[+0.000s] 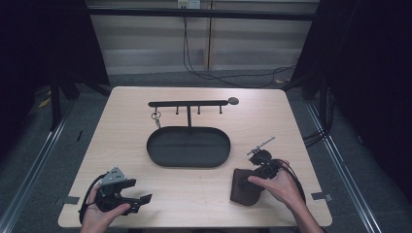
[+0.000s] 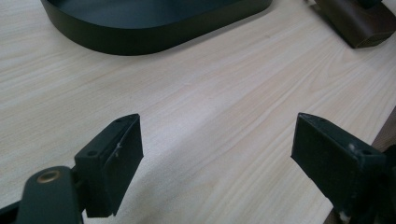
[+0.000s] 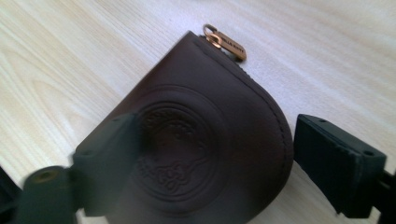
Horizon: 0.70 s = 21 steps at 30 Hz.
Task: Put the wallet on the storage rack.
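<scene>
I see a dark brown leather pouch (image 3: 205,140) lying flat on the pale wood worktop (image 1: 204,189). It has a rounded edge, a round embossed emblem on its face, and a small brass zipper pull (image 3: 226,42) at the far end, beyond the jaws. My right gripper (image 3: 215,163) hangs right over the pouch with its jaws apart: one jaw lies across the pouch's face, blurred in the right gripper view, and the other sits just off the pouch's curved edge. I cannot tell whether either jaw touches the leather. In the high view, my right hand (image 1: 282,187) holds that gripper at the pouch's near-right side.

My left gripper (image 2: 217,158) has its jaws wide apart with only bare wood between them. Ahead of those jaws sits a black oval tray (image 2: 154,28), and the pouch's corner shows ahead and off to the right. Behind the tray stands a black rack (image 1: 189,104) with small hooks; a key ring (image 1: 156,116) hangs from one end.
</scene>
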Each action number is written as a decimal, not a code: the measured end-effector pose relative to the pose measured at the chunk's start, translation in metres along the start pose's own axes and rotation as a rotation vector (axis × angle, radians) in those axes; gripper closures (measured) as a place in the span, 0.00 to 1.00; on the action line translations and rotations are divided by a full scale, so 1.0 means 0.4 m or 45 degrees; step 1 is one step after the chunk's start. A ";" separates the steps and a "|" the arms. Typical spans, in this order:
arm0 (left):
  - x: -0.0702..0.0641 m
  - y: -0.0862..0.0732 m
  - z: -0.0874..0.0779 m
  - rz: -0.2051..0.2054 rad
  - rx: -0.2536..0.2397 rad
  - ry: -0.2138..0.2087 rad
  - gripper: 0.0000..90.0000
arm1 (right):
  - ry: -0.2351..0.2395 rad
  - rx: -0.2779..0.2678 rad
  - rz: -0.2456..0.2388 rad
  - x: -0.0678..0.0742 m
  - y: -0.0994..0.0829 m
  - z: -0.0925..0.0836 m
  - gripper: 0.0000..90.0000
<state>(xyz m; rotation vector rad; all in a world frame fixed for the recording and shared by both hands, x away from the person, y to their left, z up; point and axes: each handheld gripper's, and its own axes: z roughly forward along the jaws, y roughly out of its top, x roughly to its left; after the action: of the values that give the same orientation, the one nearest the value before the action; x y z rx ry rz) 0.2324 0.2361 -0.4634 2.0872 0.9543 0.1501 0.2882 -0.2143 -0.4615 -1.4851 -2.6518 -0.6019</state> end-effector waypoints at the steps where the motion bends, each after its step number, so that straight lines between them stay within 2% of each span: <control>1: -0.001 0.000 0.000 0.001 0.001 -0.001 0.18 | 0.008 0.010 0.003 -0.002 0.003 0.004 0.14; 6: -0.004 0.000 0.006 0.009 0.016 -0.005 0.19 | 0.018 0.034 -0.002 -0.001 0.018 0.016 0.12; 11: -0.004 0.001 0.004 0.017 0.012 -0.011 0.19 | 0.095 0.065 -0.009 -0.007 0.033 0.026 0.18; 17: -0.003 0.001 0.004 0.018 0.014 -0.015 0.19 | 0.195 0.111 0.037 -0.019 0.043 0.037 0.21; 21: -0.003 0.002 0.003 0.015 0.014 -0.013 0.19 | 0.201 0.115 0.048 -0.021 0.044 0.036 0.24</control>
<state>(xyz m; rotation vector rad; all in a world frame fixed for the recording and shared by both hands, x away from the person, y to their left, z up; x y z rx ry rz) 0.2326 0.2344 -0.4635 2.1017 0.9391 0.1408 0.3093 -0.2080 -0.4712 -1.3985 -2.4919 -0.5630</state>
